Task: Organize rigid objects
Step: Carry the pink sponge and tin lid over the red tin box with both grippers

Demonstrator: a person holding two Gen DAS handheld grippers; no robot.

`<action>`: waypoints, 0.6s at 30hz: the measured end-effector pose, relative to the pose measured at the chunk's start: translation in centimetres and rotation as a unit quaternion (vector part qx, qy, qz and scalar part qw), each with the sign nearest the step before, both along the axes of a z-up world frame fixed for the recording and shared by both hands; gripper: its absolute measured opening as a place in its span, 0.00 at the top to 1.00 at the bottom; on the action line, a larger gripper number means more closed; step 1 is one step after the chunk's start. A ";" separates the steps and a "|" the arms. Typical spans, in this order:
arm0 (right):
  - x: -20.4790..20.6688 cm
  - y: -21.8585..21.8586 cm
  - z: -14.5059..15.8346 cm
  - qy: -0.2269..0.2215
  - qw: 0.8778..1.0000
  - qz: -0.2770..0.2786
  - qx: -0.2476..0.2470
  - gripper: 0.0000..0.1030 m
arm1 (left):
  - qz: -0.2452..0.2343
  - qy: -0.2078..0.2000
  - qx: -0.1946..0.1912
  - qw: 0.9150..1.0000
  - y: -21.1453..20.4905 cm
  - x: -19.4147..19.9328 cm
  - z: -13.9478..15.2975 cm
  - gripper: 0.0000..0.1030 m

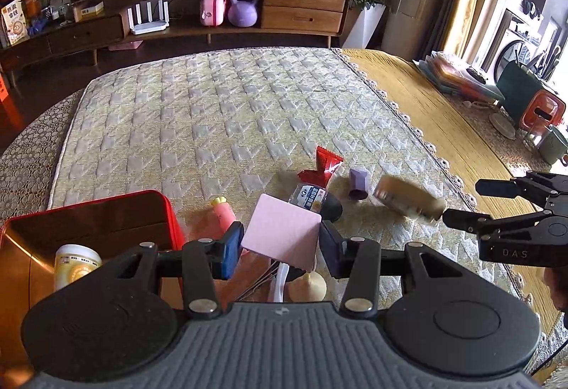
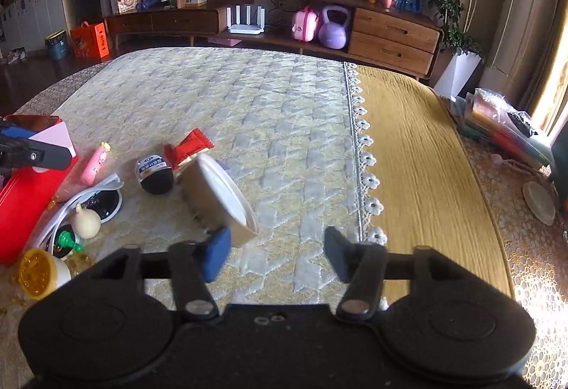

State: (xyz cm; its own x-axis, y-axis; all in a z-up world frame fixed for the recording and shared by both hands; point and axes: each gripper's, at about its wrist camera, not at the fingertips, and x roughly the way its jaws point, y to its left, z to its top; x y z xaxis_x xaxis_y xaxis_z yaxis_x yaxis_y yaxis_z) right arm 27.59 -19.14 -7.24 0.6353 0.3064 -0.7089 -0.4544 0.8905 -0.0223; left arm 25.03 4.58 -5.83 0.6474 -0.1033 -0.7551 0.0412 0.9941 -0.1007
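My left gripper (image 1: 280, 248) is shut on a flat pink square box (image 1: 280, 234) and holds it just right of the open red tin (image 1: 88, 211), which contains a white jar (image 1: 76, 264). My right gripper (image 2: 277, 254) is open and empty; it shows at the right edge of the left wrist view (image 1: 461, 204). A brown tub with a white lid (image 2: 220, 200) is blurred and tilted right by the right gripper's left fingertip. On the mat lie a dark bottle (image 2: 154, 172), a red packet (image 2: 188, 149), a pink tube (image 2: 94, 165) and a purple block (image 1: 358, 183).
A jar of yellow capsules (image 2: 37, 273), a cream bulb (image 2: 85, 220), a white cable (image 2: 74, 204) and a green cap (image 2: 67, 239) lie left of the right gripper. A yellow cloth (image 2: 426, 158) covers the right side, with folders (image 2: 504, 136) and a coaster (image 2: 538, 202).
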 end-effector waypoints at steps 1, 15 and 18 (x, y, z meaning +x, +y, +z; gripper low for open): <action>0.0 0.5 -0.3 0.003 1.000 0.011 0.001 0.23 | 0.002 0.001 -0.001 1.000 0.1 0.0 -0.1 0.56; -0.3 5.5 -2.2 0.034 0.991 0.126 0.040 0.05 | -0.002 0.008 -0.021 1.000 1.2 0.3 -0.9 0.56; -0.7 6.5 -3.2 0.034 0.991 0.133 0.003 0.06 | -0.003 0.012 -0.024 1.000 1.2 0.5 -1.1 0.56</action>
